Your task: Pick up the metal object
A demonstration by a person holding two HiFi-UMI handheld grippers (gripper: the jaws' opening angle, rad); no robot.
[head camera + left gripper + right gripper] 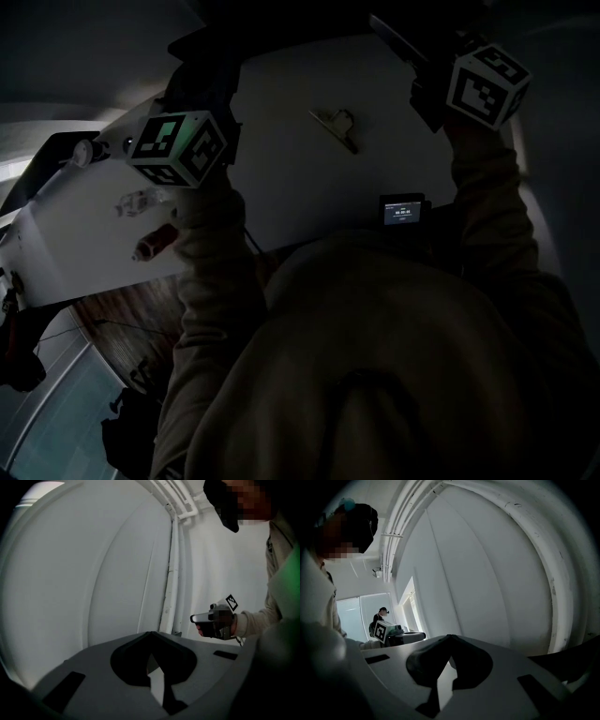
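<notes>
Metal object [336, 127] was laid slantwise on table [281, 202] | flanked by left gripper [153, 637] and right gripper [449, 639], neither judged nearer | both were clenched, empty.

**Place:** plain indoor workroom of the office or lab kind; which of the two cannot be told.

**Evidence noted:**
- Bare white-painted walls [93, 573].
- Exposed pipes [170, 573] run up a wall and along the ceiling.
- White table [309, 187] set on a wood-plank floor [131, 323].
- Small lit display [401, 210] stood on the table.
- Large glazed panels [352, 616], before which a second person [380, 618] is seen.
</notes>
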